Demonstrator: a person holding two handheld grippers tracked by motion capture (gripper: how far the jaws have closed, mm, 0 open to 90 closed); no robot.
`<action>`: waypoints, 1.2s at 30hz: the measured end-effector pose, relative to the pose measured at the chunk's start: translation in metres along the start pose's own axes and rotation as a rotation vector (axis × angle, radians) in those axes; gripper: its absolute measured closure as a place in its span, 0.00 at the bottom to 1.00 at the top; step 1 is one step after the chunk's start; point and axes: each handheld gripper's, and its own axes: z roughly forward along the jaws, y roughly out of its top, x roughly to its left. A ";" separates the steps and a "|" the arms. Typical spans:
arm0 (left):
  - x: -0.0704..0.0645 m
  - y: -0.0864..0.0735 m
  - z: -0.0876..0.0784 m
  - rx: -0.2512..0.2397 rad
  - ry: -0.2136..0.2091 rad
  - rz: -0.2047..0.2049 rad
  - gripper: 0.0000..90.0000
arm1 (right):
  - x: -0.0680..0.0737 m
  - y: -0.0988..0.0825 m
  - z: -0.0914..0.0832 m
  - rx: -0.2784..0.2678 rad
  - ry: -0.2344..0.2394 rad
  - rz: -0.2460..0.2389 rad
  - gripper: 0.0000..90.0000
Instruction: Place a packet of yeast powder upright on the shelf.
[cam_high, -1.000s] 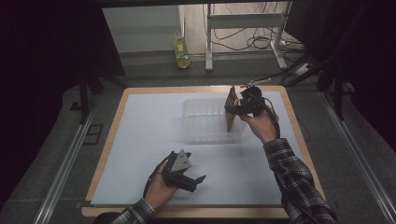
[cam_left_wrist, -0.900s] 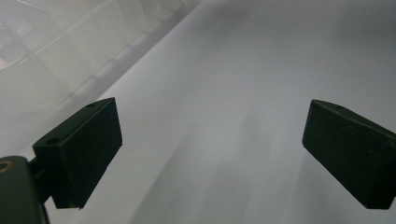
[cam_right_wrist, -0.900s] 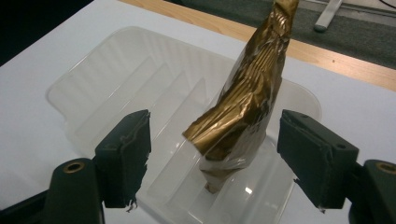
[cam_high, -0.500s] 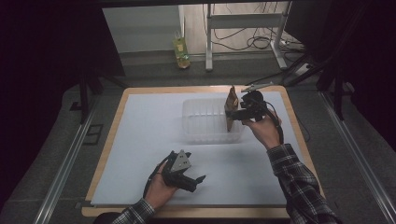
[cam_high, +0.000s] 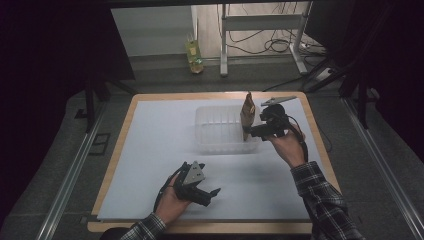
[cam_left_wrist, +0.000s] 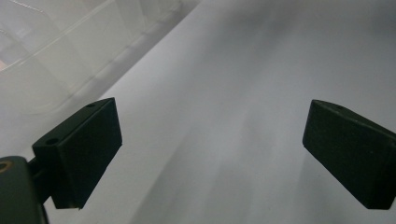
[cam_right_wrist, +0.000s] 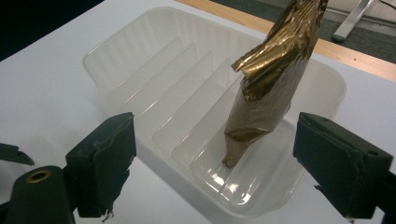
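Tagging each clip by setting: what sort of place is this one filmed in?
Probably a lab or workshop recording station: a wooden table covered with a white sheet, metal rails along the dark floor, loose cables and a stand's legs behind.

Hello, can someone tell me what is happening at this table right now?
A person works with a gripper in each hand. The right gripper has just been opening around a gold foil packet, which now stands on end in a slot of the clear ribbed plastic tray, with the pads apart from it. The left gripper is open over the white table cover, holding nothing.
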 end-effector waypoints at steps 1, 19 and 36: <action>0.000 0.000 0.000 -0.004 -0.001 -0.005 0.05 | 0.000 -0.001 -0.001 -0.001 0.001 -0.002 0.15; -0.001 0.000 0.001 0.001 -0.001 0.002 0.05 | 0.010 -0.033 0.001 0.013 0.025 -0.060 0.09; 0.000 0.000 0.000 -0.008 -0.013 -0.012 0.05 | 0.014 -0.054 -0.011 0.020 0.024 -0.102 0.04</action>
